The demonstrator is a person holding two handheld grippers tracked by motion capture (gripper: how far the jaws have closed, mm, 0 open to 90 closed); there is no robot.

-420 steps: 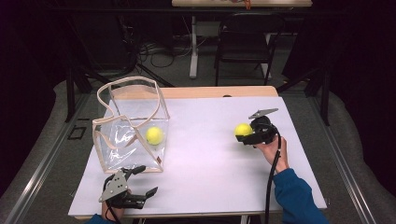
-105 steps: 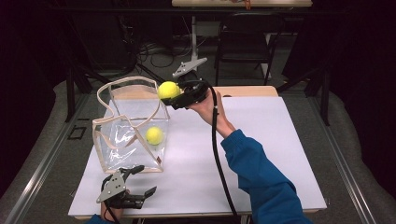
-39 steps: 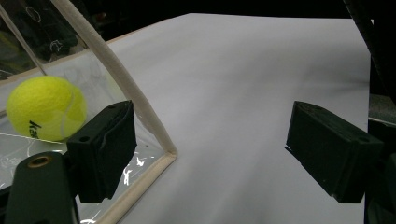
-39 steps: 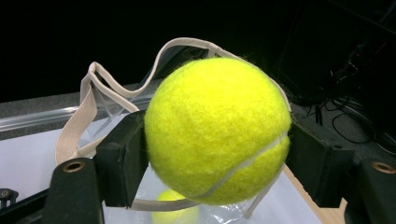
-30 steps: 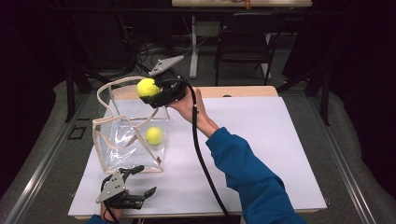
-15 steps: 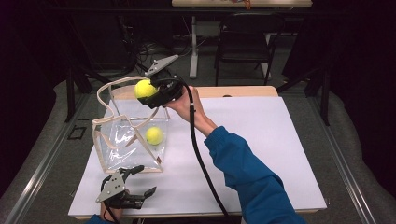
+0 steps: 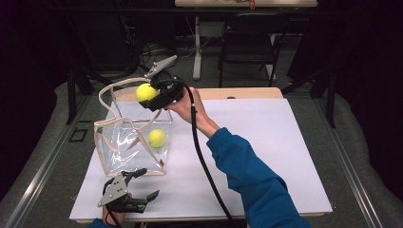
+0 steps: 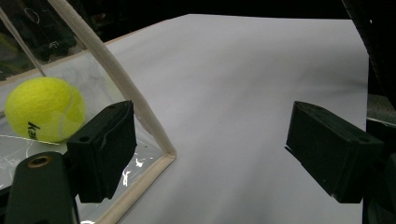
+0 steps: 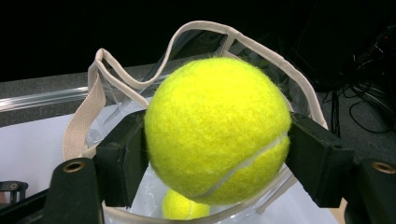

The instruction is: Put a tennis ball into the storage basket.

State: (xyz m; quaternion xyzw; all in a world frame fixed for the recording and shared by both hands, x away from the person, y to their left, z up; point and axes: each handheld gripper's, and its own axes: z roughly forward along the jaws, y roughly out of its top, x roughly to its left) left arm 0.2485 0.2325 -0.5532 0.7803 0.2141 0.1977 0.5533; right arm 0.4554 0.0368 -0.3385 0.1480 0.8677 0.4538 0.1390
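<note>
Right gripper (image 7: 151,94) clamps a tennis ball (image 7: 146,91) squarely between its jaws, apparently above the clear bag's (image 7: 124,142) open mouth; left gripper (image 7: 141,186) stands open.

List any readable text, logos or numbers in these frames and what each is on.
Black print on the tennis ball in the bag: cut off at its lower left, a few letters showing, too partial to read.
Held tennis ball in the right gripper: no print showing.
Clear bag: none.

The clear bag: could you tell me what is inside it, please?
One tennis ball lies inside the bag. A second ball, held by the right gripper, hangs above the opening.
</note>
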